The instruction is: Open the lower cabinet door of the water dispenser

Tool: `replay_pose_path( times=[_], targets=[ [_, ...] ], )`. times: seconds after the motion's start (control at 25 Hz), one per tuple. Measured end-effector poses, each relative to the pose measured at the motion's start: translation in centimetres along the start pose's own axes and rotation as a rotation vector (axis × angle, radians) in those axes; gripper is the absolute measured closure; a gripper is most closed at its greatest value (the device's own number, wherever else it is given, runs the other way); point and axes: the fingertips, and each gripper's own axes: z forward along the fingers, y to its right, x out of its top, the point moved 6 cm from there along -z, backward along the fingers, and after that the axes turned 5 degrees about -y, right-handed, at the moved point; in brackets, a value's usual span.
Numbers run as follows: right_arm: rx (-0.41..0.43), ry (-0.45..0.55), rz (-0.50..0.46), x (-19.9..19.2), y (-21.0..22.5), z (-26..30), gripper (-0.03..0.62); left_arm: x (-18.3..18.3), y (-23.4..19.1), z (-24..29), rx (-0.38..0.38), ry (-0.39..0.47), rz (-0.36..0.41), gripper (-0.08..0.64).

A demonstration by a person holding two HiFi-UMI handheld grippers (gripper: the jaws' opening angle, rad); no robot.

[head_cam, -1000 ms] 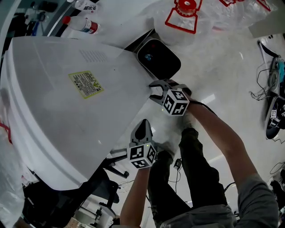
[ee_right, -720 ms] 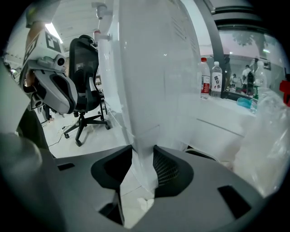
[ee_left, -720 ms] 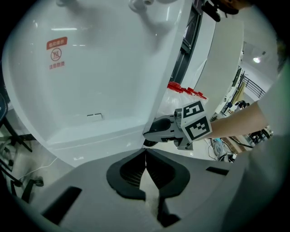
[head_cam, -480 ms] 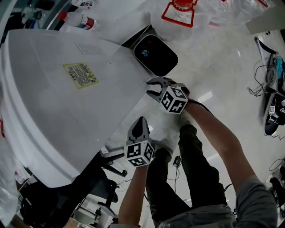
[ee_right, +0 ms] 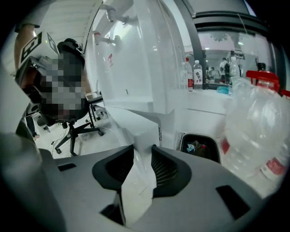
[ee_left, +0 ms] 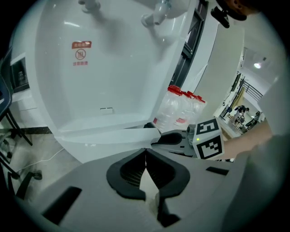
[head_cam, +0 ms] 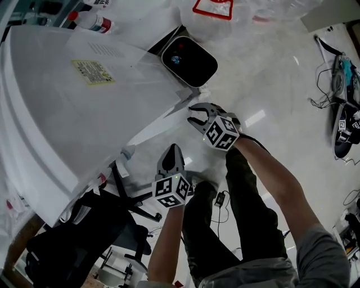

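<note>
The white water dispenser (head_cam: pixel 67 112) fills the left of the head view, seen from above. Its lower cabinet door (head_cam: pixel 160 125) stands swung out from the body, a thin white panel. My right gripper (head_cam: pixel 198 114) is at the door's free edge. Its jaws have just been closing, and in the right gripper view the pads press on the door edge (ee_right: pixel 140 136) between them. My left gripper (head_cam: pixel 171 151) hangs below the door, apart from it, jaws shut with nothing in them. The left gripper view shows the door (ee_left: pixel 108 136) and the right gripper (ee_left: pixel 156 136) at its corner.
A black-lined bin (head_cam: pixel 188 61) stands against the dispenser's far side. Beside it are clear water jugs with red handles (head_cam: pixel 214 8). A black office chair (head_cam: pixel 84 225) sits at lower left. The person's legs (head_cam: pixel 247 225) are below the grippers. Cables (head_cam: pixel 332 67) lie at right.
The cabinet door has swung away from the dispenser's front, opening a gap. My right gripper has come toward the person with the door edge. The left gripper shifted slightly.
</note>
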Motion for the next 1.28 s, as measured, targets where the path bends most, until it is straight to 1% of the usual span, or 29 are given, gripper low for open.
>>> replay_pose_path(
  times=[0.28, 0.4, 0.6, 0.88, 0.96, 1.08, 1.2, 1.28],
  targets=[
    [-0.085, -0.001, 0.089, -1.9, -3.9, -1.2, 0.466, -2.2, -1.3, -2.3, -0.019, -0.002, -0.003, 0.551],
    [-0.118, 0.0, 0.144, -2.7, -5.8, -1.5, 0.466, -3.3, -1.8, -3.4, -0.03, -0.01, 0.0, 0.551],
    [-0.204, 0.003, 0.222, -3.7, -8.9, -2.0, 0.466, -4.8, -2.5, -6.0, -0.054, -0.023, 0.018, 0.551],
    [-0.266, 0.008, 0.271, -4.4, -11.5, -2.0, 0.466, -6.7, -4.3, -7.9, -0.084, -0.046, 0.03, 0.551],
    [-0.265, 0.01, 0.26, -4.5, -11.6, -2.0, 0.463, -7.1, -4.6, -8.4, -0.096, -0.046, 0.035, 0.551],
    [-0.23, -0.012, 0.217, -4.8, -11.6, -2.0, 0.451, -7.4, -4.9, -9.3, -0.117, -0.038, 0.047, 0.551],
    [-0.161, -0.093, 0.128, -5.9, -11.5, -1.8, 0.365, -7.7, -5.5, -10.0, -0.12, -0.02, 0.034, 0.551],
    [-0.108, -0.155, 0.036, -6.6, -11.4, -1.9, 0.339, -8.4, -6.0, -10.5, -0.105, -0.012, 0.001, 0.551]
  ],
)
